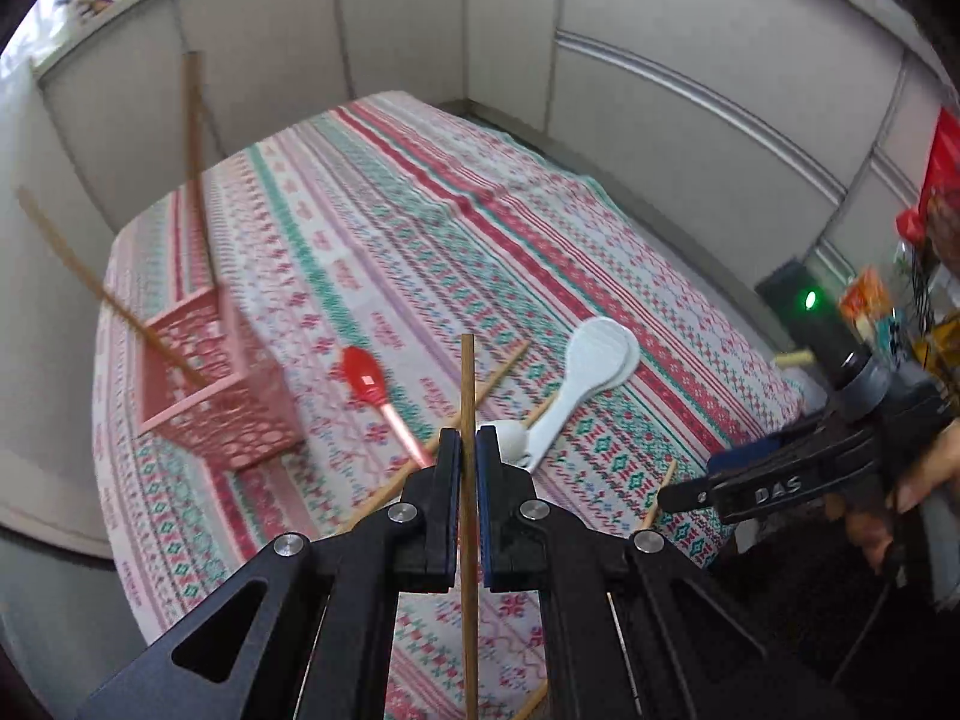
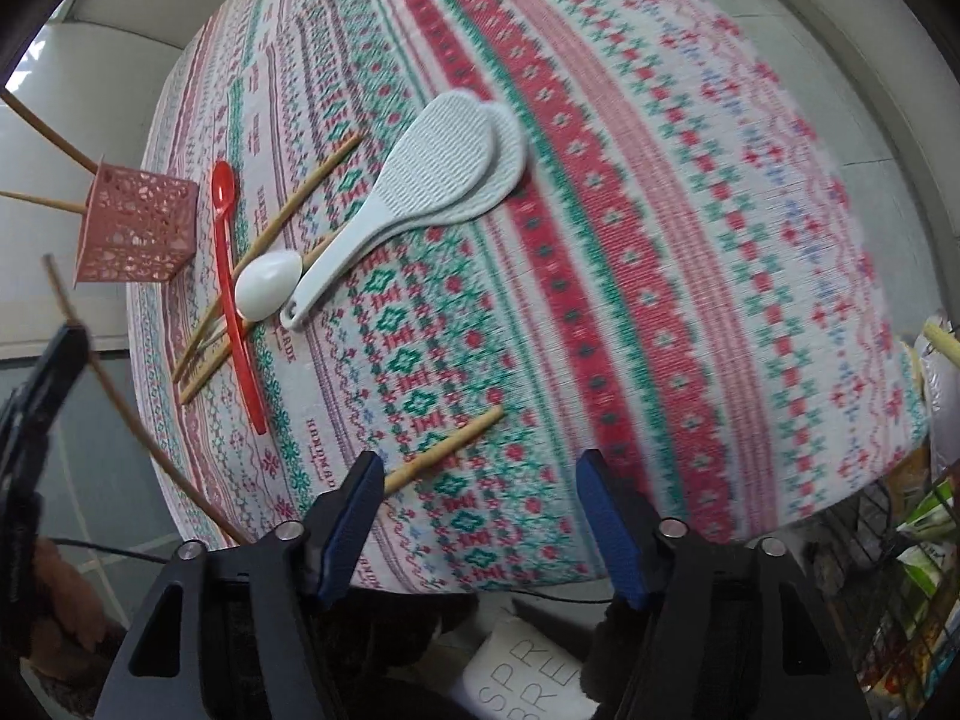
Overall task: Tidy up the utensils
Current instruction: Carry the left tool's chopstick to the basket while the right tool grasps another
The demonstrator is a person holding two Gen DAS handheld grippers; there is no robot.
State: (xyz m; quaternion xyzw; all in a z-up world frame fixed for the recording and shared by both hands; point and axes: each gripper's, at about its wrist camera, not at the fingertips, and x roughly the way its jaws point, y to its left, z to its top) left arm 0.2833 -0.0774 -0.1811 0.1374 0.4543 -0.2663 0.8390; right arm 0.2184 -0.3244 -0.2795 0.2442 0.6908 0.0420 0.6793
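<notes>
The held chopstick (image 1: 468,540) runs off the frame's bottom edge.

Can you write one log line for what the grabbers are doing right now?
left gripper: shut on chopstick | right gripper: open, empty, above table chopstick | pink basket: two chopsticks inside

Two white rice paddles (image 2: 444,162), one red spoon (image 2: 231,276), one white spoon (image 2: 267,285), one pink basket (image 2: 141,225), two grippers (image 1: 468,450)
</notes>
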